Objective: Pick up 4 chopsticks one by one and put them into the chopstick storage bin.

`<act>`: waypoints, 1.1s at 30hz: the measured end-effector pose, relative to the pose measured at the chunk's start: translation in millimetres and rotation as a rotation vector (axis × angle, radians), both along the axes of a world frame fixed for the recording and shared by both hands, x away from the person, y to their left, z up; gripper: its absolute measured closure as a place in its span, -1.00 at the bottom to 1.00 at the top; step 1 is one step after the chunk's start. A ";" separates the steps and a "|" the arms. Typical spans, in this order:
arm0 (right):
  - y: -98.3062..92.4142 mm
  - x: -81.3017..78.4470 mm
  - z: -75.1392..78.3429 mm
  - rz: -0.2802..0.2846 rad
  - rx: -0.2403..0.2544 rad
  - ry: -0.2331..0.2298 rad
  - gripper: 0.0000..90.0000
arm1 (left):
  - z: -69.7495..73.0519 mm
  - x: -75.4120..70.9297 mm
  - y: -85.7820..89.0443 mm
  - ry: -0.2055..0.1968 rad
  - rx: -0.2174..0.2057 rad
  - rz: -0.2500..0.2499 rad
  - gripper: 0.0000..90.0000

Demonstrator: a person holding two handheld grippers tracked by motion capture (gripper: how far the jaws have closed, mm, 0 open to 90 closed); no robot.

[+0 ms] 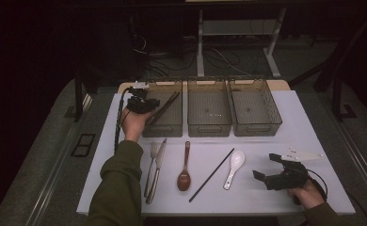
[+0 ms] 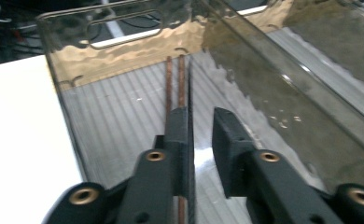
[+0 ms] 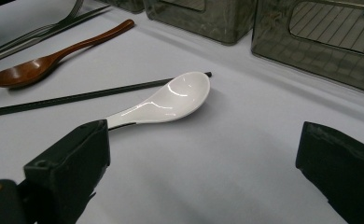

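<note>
My left gripper [image 1: 146, 104] hovers over the left smoky plastic bin [image 1: 163, 131], held by a hand in a green sleeve. In the left gripper view its jaws [image 2: 201, 116] stand a little apart with nothing between the pads. Two brown chopsticks [image 2: 175, 79] lie on the bin floor just under the left jaw. They rest slanted in the bin [image 1: 165, 107]. My right gripper [image 1: 265, 165] rests wide open at the table's front right, empty [image 3: 203, 154]. A white spoon [image 1: 235, 167] lies just to its left, close ahead of the jaws [image 3: 171, 100].
On the white table lie a fork [image 1: 151, 167], a knife [image 1: 158, 165], a brown spoon [image 1: 185, 167] and a single black chopstick [image 1: 212, 174]. A middle bin [image 1: 209, 130] and a right bin [image 1: 257, 128] stand beside the left one.
</note>
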State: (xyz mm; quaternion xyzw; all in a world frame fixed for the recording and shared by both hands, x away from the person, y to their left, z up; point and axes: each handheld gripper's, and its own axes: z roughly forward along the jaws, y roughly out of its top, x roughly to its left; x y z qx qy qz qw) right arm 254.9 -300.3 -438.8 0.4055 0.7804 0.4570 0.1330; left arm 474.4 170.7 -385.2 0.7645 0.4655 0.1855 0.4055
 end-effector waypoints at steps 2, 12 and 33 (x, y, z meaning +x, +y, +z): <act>-0.1 0.0 0.0 0.001 0.000 -0.001 -0.94 | 1.6 -1.0 -0.1 -0.007 -0.003 -0.001 0.56; 0.3 -0.1 -0.1 0.001 -0.003 0.000 -0.94 | 13.4 -14.7 -4.9 -0.023 -0.020 -0.100 0.31; 0.4 -0.1 -0.4 -0.003 -0.004 0.003 -0.94 | 14.8 -88.7 -34.2 -0.051 -0.038 -0.241 -0.09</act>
